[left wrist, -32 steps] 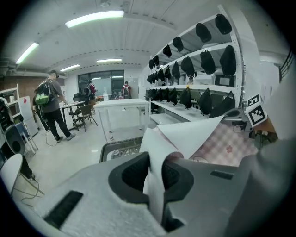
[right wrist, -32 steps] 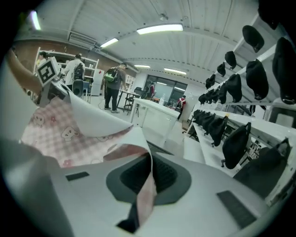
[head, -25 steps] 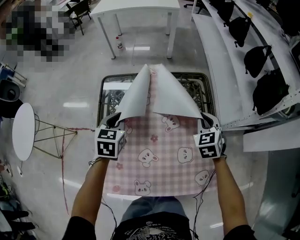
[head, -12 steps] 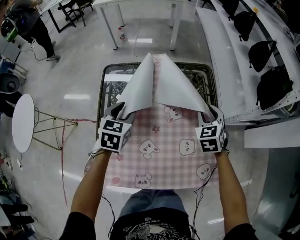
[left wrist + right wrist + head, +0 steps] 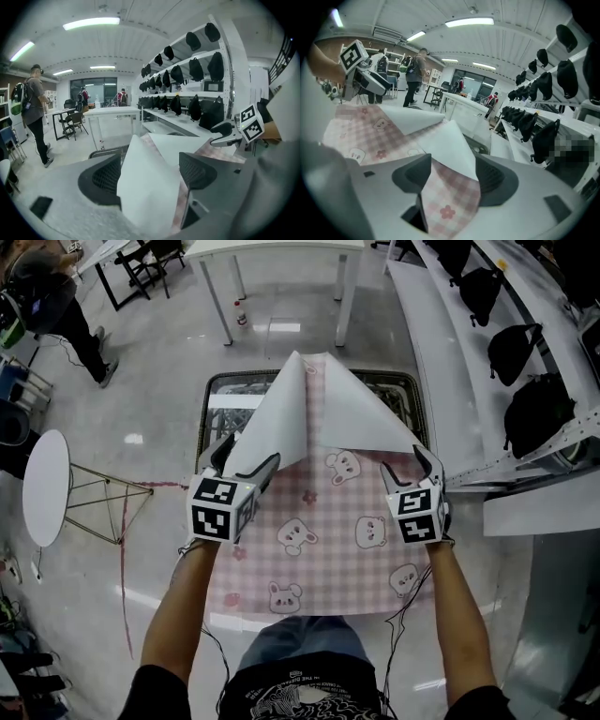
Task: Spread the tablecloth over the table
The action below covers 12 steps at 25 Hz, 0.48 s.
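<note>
The pink checked tablecloth [image 5: 328, 540] with bear prints lies over the near part of the black-framed table [image 5: 214, 399]. Its two far corners are folded back, white underside up, and meet in a peak [image 5: 309, 409]. My left gripper [image 5: 248, 457] stands at the left fold and my right gripper [image 5: 405, 463] at the right fold. The jaws of both have just been opening. In the left gripper view the white fold [image 5: 145, 187] rests loose between the wide jaws of that gripper [image 5: 149, 176]. In the right gripper view the cloth corner [image 5: 450, 197] lies loose in the gripper [image 5: 454, 180].
A white round side table [image 5: 45, 493] stands on the floor at left. A white table [image 5: 281, 249] and a bottle [image 5: 244, 322] are beyond. Long white shelves with black backpacks [image 5: 525, 348] run along the right. A person [image 5: 56, 306] walks at upper left.
Both grippers went from shut on the cloth's folded corners to open. The left gripper lifted a little. The folded peak of cloth stays standing.
</note>
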### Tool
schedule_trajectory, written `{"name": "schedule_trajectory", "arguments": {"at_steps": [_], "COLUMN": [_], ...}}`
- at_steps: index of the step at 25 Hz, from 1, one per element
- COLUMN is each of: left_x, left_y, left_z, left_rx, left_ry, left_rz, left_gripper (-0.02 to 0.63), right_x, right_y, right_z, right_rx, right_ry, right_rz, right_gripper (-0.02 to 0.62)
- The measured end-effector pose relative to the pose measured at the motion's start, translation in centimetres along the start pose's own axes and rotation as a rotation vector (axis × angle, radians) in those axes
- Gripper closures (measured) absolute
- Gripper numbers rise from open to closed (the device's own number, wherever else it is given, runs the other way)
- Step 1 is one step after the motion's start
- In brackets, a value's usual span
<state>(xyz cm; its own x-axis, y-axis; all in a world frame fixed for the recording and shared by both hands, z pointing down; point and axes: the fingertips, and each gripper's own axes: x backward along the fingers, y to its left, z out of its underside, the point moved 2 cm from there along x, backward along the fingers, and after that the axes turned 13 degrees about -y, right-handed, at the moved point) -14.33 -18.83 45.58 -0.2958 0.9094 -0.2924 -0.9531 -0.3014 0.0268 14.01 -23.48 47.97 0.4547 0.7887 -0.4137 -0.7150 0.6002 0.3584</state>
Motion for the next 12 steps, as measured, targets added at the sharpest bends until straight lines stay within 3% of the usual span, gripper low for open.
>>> {"name": "schedule_trajectory", "arguments": {"at_steps": [12], "left_x": [-0.9], "left_y": [-2.9], "left_z": [-1.0], "left_rx": [0.003], "left_ry": [-0.007], "left_rz": [0.08], "left_gripper": [0.195], "right_x": [0.6], "right_y": [-0.6], "right_z": [-2.2], "right_rx": [0.019], "right_ry": [-0.003], "right_rz": [0.001], "right_gripper": [0.285]}}
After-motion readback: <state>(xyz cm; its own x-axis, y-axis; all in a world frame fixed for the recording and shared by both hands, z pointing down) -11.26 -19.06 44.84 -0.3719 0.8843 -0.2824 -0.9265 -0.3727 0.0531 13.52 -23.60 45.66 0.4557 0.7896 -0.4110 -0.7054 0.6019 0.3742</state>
